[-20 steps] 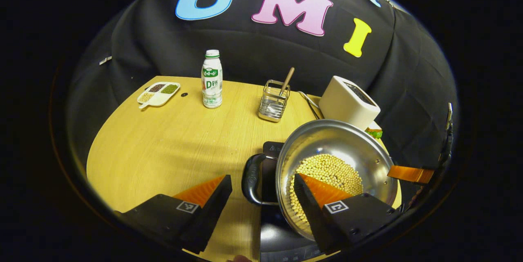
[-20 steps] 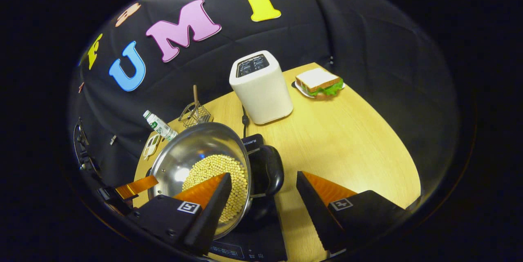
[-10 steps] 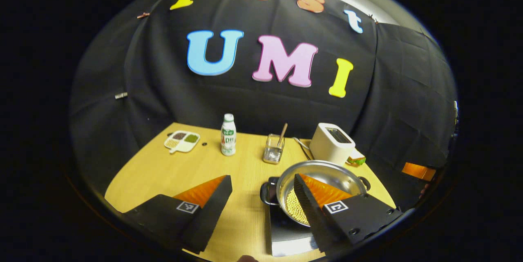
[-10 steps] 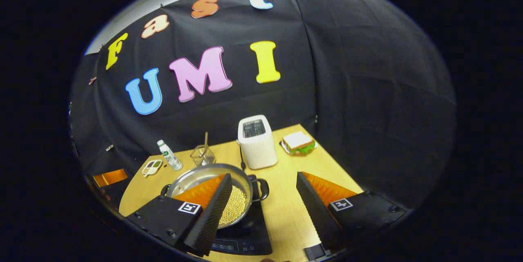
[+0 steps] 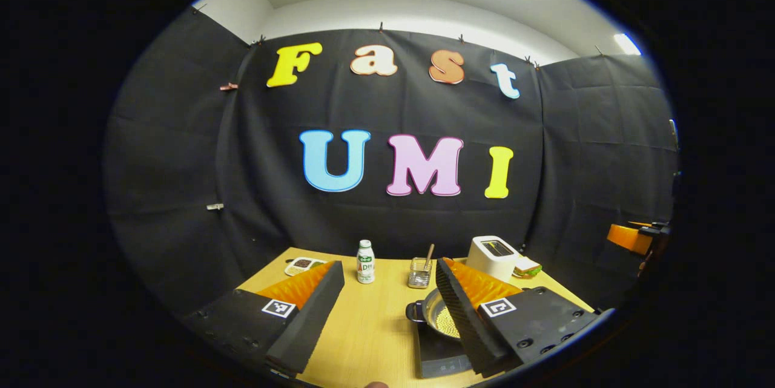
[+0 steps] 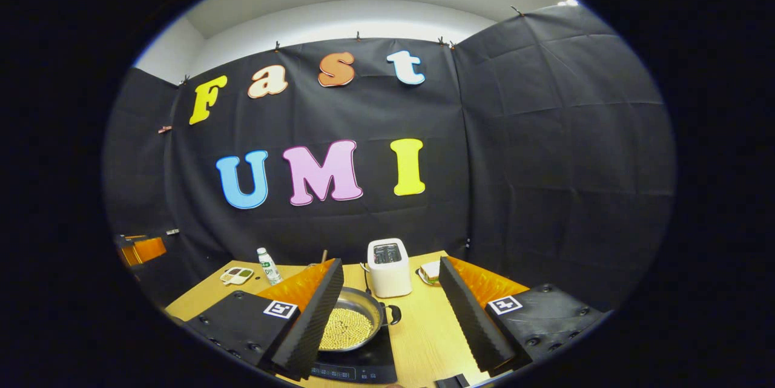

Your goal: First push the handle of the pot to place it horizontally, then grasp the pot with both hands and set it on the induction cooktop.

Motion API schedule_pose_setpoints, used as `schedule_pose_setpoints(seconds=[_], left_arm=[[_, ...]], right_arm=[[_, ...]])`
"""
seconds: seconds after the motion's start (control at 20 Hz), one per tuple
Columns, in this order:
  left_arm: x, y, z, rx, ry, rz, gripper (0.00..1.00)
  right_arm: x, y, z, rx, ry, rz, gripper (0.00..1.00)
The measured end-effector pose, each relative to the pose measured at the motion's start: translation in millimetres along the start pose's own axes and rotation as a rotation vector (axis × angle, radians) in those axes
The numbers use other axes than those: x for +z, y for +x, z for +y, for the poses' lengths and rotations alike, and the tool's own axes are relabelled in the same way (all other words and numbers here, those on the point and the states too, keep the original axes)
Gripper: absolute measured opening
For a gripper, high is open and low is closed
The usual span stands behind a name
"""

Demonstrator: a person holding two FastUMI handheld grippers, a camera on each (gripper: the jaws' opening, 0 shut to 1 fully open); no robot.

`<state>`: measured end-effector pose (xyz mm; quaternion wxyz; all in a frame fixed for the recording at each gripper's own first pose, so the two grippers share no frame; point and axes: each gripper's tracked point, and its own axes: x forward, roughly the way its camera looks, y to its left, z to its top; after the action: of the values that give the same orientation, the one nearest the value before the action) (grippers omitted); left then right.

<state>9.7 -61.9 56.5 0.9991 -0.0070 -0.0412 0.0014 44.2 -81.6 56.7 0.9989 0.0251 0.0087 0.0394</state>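
Note:
A steel pot point(image 5: 441, 316) point(image 6: 351, 321) holding pale beans rests on the black induction cooktop point(image 5: 437, 356) point(image 6: 362, 364), its dark side handles point(image 5: 415, 312) point(image 6: 393, 314) pointing left and right. My left gripper point(image 5: 389, 282) is open, raised high and well back from the pot, nothing between its fingers. My right gripper point(image 6: 390, 279) is open too, also held up and away, with the pot seen partly behind its left finger. The other gripper appears far off at the edge of each view, the right one point(image 5: 633, 236) and the left one point(image 6: 142, 249).
On the wooden table point(image 5: 369, 327) stand a white toaster point(image 5: 493, 255) point(image 6: 387, 267), a sandwich on a plate point(image 5: 527, 266) point(image 6: 428, 272), a wire utensil holder point(image 5: 419, 273), a drink bottle point(image 5: 364, 261) point(image 6: 267, 266) and a divided snack dish point(image 5: 301, 265) point(image 6: 237, 275).
Both grippers have pulled up and back from the pot, which now looks small and sits level on the cooktop. The fingers stayed apart throughout.

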Motion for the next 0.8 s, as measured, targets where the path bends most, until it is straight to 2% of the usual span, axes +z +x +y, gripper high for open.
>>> schedule_pose_setpoints(seconds=[0.2,0.4,0.65,0.8], left_arm=[[-8,-50,11,0.047,-0.026,-0.009,0.95],[-19,-79,28,0.100,-0.021,-0.024,0.95],[-38,-101,29,0.112,-0.039,0.008,0.95],[-43,-109,30,0.121,-0.013,0.019,0.96]], right_arm=[[-14,-33,2,0.005,-0.010,-0.001,0.98],[-30,-58,-5,-0.006,0.002,0.034,0.98],[-39,-61,-3,-0.024,-0.016,0.048,1.00],[-39,-59,16,0.011,-0.033,0.042,0.98]])
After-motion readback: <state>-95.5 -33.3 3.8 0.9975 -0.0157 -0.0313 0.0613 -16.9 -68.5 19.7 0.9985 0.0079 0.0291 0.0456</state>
